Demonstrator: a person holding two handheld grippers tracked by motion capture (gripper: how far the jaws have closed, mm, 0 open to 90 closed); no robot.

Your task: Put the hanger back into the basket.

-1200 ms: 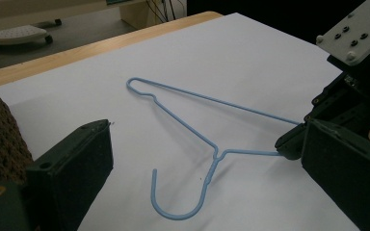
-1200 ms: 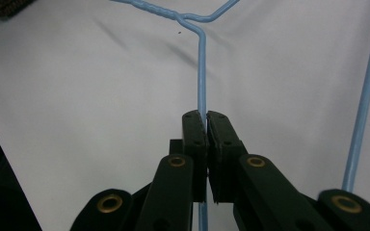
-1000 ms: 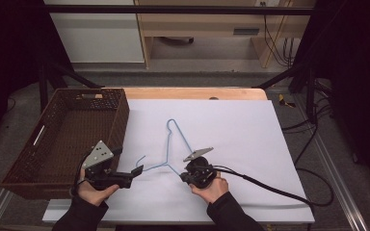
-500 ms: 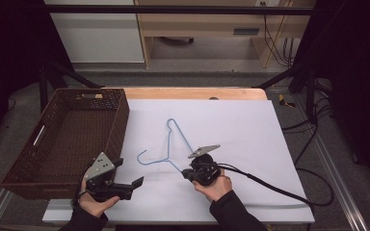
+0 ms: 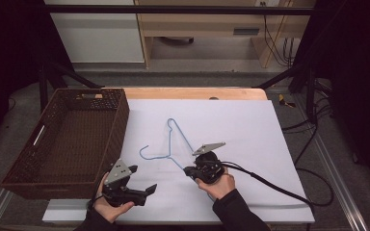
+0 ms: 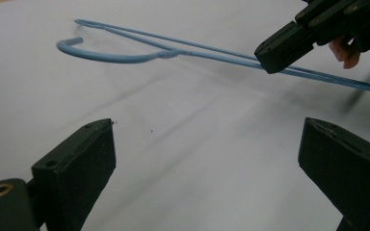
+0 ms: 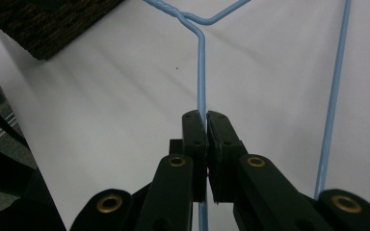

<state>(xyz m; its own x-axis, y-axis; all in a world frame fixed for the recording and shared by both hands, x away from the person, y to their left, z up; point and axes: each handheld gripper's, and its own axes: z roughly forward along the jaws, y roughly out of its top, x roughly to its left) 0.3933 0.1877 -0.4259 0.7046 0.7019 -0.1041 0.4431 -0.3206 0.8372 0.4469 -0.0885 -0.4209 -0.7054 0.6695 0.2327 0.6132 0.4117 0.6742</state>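
White table sheet (image 5: pixel 250 130) with a brown wicker basket (image 5: pixel 67 139) on its left edge, basket bare inside as far as the high view shows. Blue wire hanger (image 5: pixel 176 144) lies on the sheet right of the basket, hook curling toward it, neck twist near mid-sheet. What has changed: a second ago the left gripper (image 5: pixel 142 191) sat up against the hook end of the hanger; it has since drawn back toward the near edge of the table and dropped lower, and now sits apart from the wire with its jaws spread wide and nothing between them. In the left gripper view the hanger (image 6: pixel 139 50) lies ahead, beyond both jaws, untouched by them. The right gripper (image 5: pixel 189 171) has hardly shifted; its jaws are pressed together on one shoulder wire of the hanger, just below the neck twist, and in the right gripper view the wire (image 7: pixel 201 72) runs straight out from between the closed pads. The hanger has turned slightly on the sheet over the same second. Judgement: the hanger is now carried by the right hand alone, the left having let go or given up its approach. Likely next is a one-handed lift or drag toward the basket; a single pinch on thin wire may let the hanger swing or pivot.
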